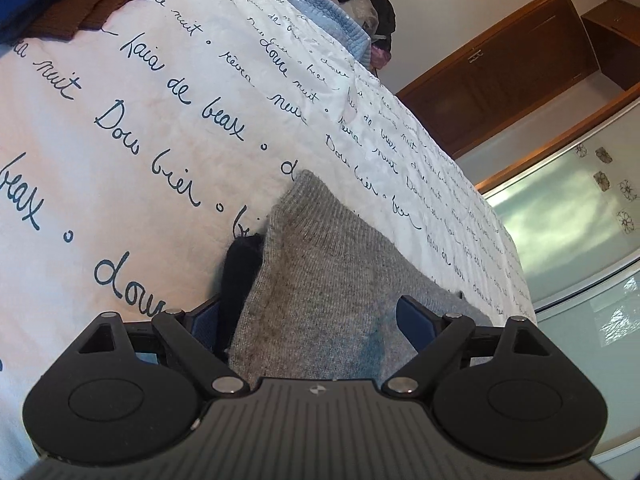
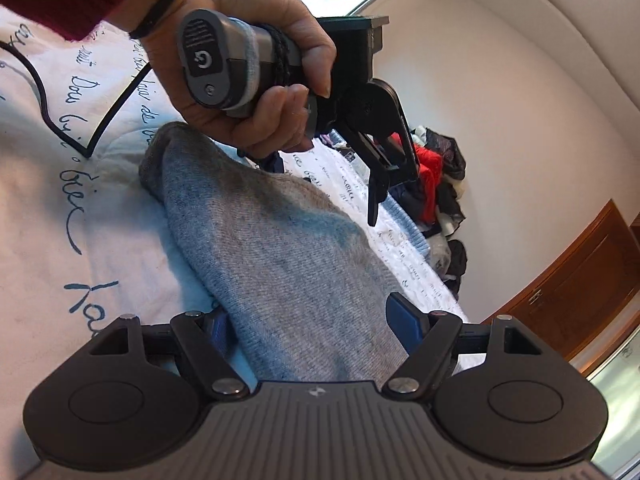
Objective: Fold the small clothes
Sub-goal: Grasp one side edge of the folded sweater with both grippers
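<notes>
Grey knit fills the foreground in both wrist views: a small grey knitted garment [image 1: 320, 280] runs between the spread fingers of the left gripper [image 1: 316, 320] and likewise between the parted blue pads of the right gripper [image 2: 320, 320], neither visibly pinching it. It lies on the white script-printed bedspread [image 1: 120, 100], its ribbed end pointing away, a black piece [image 1: 240, 264] tucked beside it. Judging by this, the fold is mid-way: the cloth looks doubled and lifted at the near end. Next, each tool must close on an edge and carry it over evenly. Farther off sit a light blue knit [image 1: 320, 12], a heap of clothes [image 2: 440, 184] and wooden cabinets [image 1: 520, 64].
</notes>
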The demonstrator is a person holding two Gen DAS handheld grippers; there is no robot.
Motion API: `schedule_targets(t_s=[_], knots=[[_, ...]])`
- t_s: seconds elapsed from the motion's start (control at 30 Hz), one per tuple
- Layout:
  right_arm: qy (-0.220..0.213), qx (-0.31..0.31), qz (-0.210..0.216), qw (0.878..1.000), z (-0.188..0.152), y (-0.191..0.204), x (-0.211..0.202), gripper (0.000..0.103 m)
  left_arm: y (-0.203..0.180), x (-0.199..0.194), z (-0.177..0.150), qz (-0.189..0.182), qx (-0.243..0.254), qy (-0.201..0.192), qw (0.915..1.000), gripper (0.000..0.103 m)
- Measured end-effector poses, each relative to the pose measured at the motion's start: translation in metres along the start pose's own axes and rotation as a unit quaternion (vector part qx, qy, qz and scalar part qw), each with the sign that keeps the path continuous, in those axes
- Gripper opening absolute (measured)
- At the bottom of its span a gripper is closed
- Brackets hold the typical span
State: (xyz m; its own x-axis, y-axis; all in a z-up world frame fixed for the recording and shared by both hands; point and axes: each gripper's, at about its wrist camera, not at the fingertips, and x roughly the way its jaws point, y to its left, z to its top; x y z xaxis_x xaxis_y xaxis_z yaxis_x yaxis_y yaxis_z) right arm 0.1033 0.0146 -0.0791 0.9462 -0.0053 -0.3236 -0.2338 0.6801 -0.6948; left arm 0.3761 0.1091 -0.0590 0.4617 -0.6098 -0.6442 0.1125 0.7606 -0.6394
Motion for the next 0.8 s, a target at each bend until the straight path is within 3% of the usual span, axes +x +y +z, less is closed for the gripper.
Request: schedule_targets(t_s=[0.57,0.63,0.7,0.8], knots=[[-0.069,-0.059,-0.028,0.995,0.008,0.022,-0.008,0.076,0.016,0.009,0.009,0.004,-0.032,-0.008,0.9994,0.05],[-0.076,-0.065,-0.021,0.995,0.01,0.022,-0.005,0.069,0.017,0.008,0.007,0.008,-0.031,-0.011,0.9994,0.043],[-0.076,-0.07,0.004,0.995,0.009,0.022,-0.007,0.047,0.017,0.008,0.007,0.015,-0.028,-0.013,0.9994,0.037],[-0.076,-0.083,0.027,0.993,0.007,0.026,-0.007,0.03,0.018,0.007,0.006,0.03,-0.024,-0.015,0.9991,0.023]])
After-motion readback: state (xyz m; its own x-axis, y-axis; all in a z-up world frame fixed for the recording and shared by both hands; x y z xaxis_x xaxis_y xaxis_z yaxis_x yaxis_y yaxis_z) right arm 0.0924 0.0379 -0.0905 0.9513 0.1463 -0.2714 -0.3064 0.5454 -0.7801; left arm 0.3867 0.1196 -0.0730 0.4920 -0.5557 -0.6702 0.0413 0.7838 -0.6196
